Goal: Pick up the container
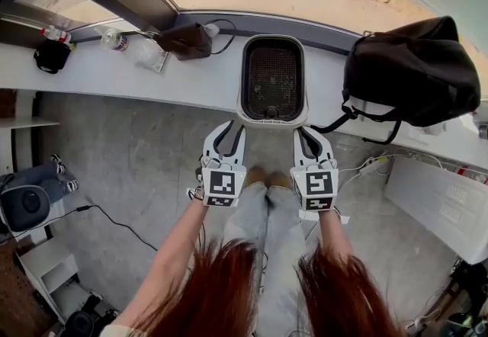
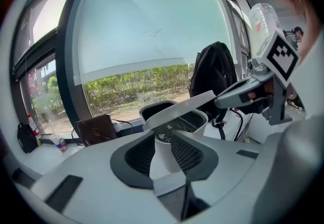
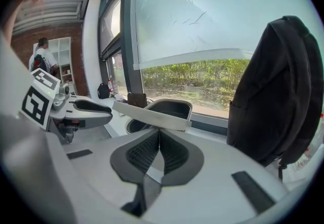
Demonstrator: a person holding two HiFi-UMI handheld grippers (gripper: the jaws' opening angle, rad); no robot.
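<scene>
With left tool [image 2: 163,137] open round container [image 2: 182,109], right tool [image 3: 159,131] closed at rim, a lift could tip it.

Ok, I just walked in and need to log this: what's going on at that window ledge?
A person holds a gripper in each hand at the near end of the white container at the window ledge. The left gripper has its jaws apart with the container's wall between them. The right gripper is shut, tips at the rim. Whether the container is clear of the ledge I can't tell.

Smooth white plastic container [image 1: 290,119]; matt black cloth backpack [image 1: 415,69].
</scene>
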